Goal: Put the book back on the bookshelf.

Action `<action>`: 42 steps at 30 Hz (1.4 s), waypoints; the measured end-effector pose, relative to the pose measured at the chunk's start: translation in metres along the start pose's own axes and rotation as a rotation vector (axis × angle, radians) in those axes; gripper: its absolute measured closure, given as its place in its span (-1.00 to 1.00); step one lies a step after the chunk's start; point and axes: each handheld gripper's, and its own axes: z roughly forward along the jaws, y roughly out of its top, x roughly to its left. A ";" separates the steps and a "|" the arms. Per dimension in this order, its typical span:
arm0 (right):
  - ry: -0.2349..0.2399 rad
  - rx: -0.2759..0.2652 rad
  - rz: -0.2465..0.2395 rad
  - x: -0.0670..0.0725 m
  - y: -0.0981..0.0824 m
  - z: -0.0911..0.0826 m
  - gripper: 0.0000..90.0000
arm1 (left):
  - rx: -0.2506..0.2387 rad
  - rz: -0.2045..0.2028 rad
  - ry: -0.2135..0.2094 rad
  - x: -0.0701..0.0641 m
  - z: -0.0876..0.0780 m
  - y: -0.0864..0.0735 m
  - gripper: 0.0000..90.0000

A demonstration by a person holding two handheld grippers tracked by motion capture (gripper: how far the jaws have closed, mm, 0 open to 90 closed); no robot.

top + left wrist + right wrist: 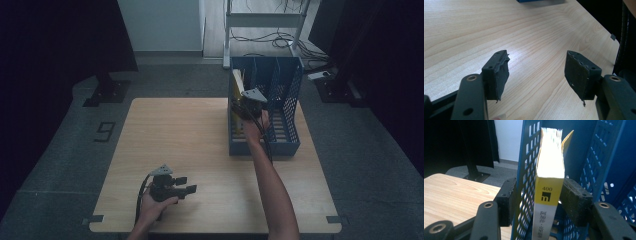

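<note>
— Where are the hands?

— The left gripper [186, 185] lies low near the front edge of the table [175, 135], held level in the person's hand, its jaws pointing toward the right. From its own camera the jaws stand well apart over bare wood with nothing between them.

— And the other one?

— The right forearm stretches across the table to the blue file rack [287, 100] at the far right. The right gripper [537, 197] is at the rack's leftmost compartment, where a yellow-spined book [549, 185] stands upright just inside the perforated outer wall.

— Is it pinching the book?

— Its jaws are spread: one sits outside the perforated wall, the other beside the book's far side, so wall and book both stand between them. The outer jaw is just beside the wall; whether the inner pad touches the book I can't tell.

— Any writing?

— The spine shows "400" above a black square with a white "m", then dark characters running down the white part. On the floor left of the table there is a mark like a "9" [104, 131]
</note>
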 end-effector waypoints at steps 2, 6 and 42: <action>0.002 0.001 0.001 0.000 0.000 -0.001 0.04 | -0.005 -0.002 0.005 0.000 0.000 0.000 -0.21; 0.010 0.001 0.006 -0.001 -0.004 -0.009 0.01 | -0.014 -0.009 0.009 0.001 -0.002 0.000 -0.20; 0.203 -0.030 -0.031 0.003 -0.044 -0.124 -0.06 | 0.024 -0.020 0.057 0.012 0.001 -0.003 -0.21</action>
